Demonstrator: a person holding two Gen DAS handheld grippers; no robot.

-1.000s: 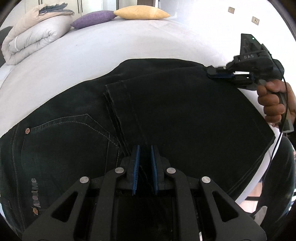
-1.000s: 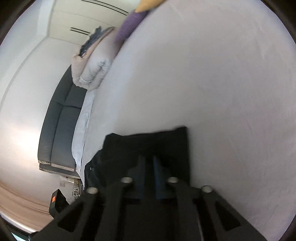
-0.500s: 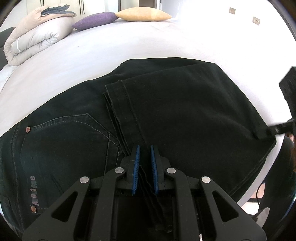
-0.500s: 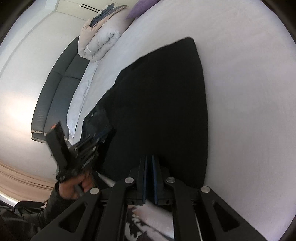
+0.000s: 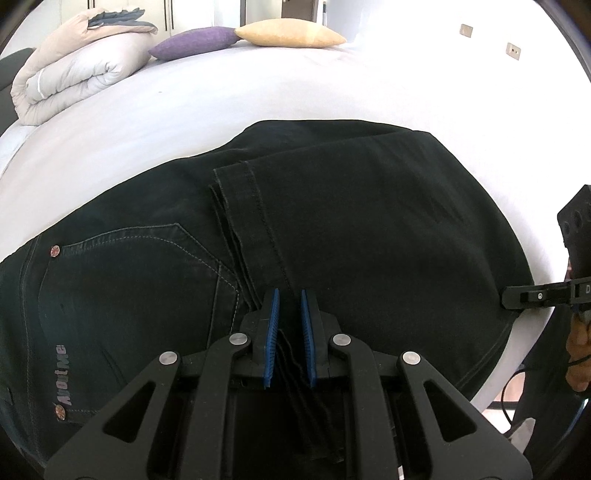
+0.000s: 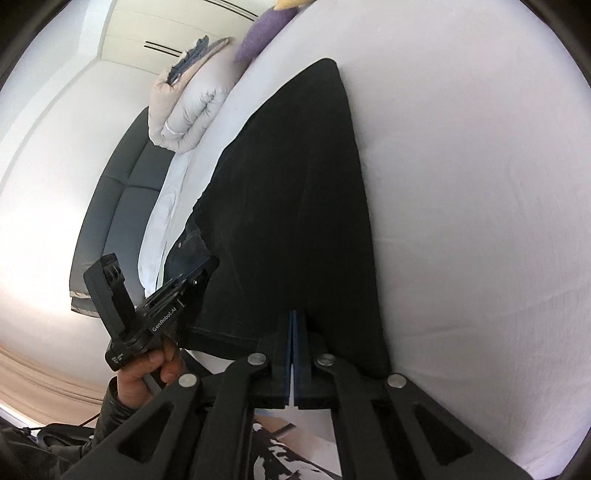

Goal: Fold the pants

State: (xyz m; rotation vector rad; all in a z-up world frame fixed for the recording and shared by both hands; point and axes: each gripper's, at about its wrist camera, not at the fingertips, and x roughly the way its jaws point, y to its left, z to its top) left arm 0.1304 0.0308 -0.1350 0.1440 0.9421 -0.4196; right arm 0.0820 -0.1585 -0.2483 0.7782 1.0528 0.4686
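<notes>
Left gripper (image 5: 288,336): blue pads sit a narrow gap apart w/ dark layers of the pants' hem edge running between them; looks clamped on that fabric, at the near edge of the pants (image 5: 332,229). Right gripper (image 6: 293,354): pads pressed together, nothing visibly between them, tips at the near right corner of the pants, where the fold is. From the left wrist view its tip (image 5: 517,297) touches or just overlaps the fabric's right edge; can't tell if any cloth is caught.

Pants: black jeans lying flat on a white bed (image 5: 258,92), legs already folded leftward over the seat, so hems lie across the back pocket area (image 5: 122,280). Far side of bed: rolled duvet (image 5: 74,74), purple pillow (image 5: 195,42), yellow pillow (image 5: 291,34). Dark sofa (image 6: 114,206) beyond bed, seen in the right wrist view.

Step, as a judgement: first fold is down; both grippers are stationed at the near edge, prob. to set up the second fold. Next move calls for a real grab on the right fold corner, then lifting both sides evenly so layers don't slip.

Vs. 1 s ago: right gripper was at the far right corner of the pants; it's now at the near right. Left gripper and the pants are unchanged.
</notes>
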